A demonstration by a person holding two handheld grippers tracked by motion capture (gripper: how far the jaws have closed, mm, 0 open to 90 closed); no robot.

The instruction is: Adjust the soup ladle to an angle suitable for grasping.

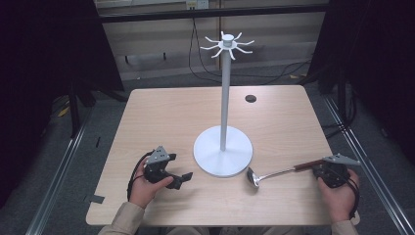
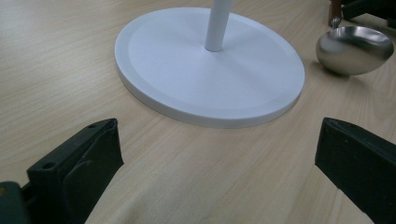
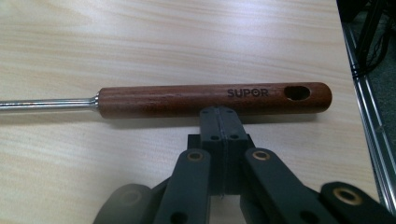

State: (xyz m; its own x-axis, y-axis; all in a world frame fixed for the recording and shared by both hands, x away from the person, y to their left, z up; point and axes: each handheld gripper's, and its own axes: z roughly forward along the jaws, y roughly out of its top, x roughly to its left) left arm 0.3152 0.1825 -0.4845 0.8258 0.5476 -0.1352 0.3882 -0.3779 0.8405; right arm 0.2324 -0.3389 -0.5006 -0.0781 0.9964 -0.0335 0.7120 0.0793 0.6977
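Note:
A steel ladle with a brown wooden handle lies on the wooden table, its bowl beside the base of a tall white stand. The stand's round base sits mid-table, and several curved hooks ring its top. My right gripper is shut, jaws pressed together with nothing between them, tips just short of the handle's side near the "SUPOR" mark. Lower left of the base, my left gripper is open, its jaws spread wide and facing the base.
A dark round grommet hole sits near the table's far edge. Black cables trail on the floor behind the table. Metal rails run along the floor on both sides. The table's right edge is close beside my right gripper.

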